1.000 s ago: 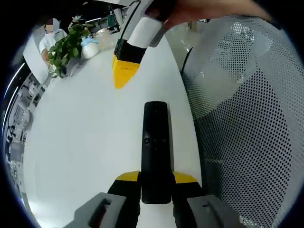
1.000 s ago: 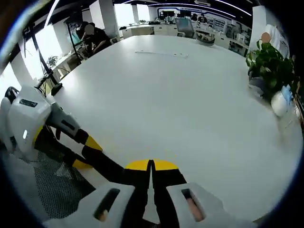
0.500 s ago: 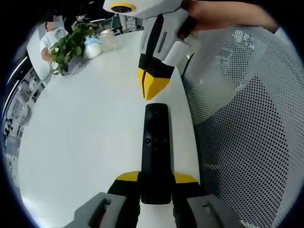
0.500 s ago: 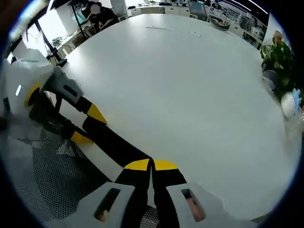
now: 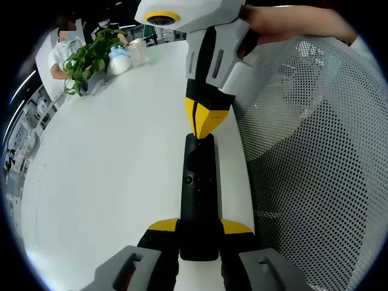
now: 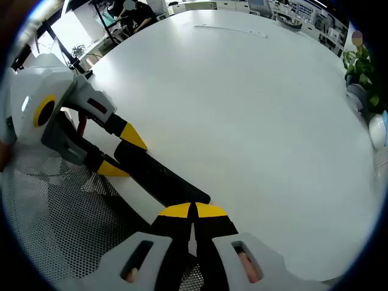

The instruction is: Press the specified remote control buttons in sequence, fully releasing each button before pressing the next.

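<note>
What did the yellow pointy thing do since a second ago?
The right gripper, shut, came down from over the far table toward the remote control until its yellow fingers reached the remote's far end. The left gripper stayed clamped on the remote's near end, and the remote stayed put by the white table edge.

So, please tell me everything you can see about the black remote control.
The remote control is a long, slim black bar, plastic by its look, with a matte face and a few small round buttons near its middle. The left gripper clamps its near end between yellow-tipped jaws and holds it out over the edge of the white table, beside a mesh chair back. The right gripper, jaws shut to a point, meets its far end; whether it is pressing is unclear.
</note>
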The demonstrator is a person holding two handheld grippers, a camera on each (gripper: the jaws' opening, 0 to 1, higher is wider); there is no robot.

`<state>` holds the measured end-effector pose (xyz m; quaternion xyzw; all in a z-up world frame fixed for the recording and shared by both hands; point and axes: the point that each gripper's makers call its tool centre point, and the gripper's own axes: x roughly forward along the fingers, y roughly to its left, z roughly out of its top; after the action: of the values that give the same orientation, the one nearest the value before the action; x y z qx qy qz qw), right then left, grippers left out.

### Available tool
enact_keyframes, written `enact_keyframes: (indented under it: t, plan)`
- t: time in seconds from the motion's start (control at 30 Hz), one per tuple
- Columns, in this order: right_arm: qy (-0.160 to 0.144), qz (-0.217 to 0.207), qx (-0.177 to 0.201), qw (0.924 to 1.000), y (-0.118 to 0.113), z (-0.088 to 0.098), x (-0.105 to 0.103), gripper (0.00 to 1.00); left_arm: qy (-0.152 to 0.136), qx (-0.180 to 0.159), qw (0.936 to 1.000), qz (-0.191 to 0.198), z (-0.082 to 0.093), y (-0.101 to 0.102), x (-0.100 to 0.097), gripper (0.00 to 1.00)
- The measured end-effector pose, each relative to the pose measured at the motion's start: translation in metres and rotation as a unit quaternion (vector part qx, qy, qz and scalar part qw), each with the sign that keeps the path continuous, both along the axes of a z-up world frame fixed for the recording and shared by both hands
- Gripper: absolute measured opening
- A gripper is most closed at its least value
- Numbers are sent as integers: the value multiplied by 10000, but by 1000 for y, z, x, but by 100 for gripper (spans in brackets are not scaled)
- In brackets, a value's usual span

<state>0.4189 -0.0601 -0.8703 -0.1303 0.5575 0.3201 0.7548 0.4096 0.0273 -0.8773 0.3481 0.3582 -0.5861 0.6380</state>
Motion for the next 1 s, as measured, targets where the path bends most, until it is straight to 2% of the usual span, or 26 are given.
enact_keyframes:
  t: [0.27,0.4,1.0]
  plan:
    - [-39,-37,6,10000,0,1,1,0,59,-39,10000,32,0,0,0,24]
    - [-212,292,-188,9992,1,0,0,0,61,-11,10000,22,0,0,0,24]
    - [-138,90,-58,9998,0,1,2,0,162,-143,9995,211,0,4,1,24]
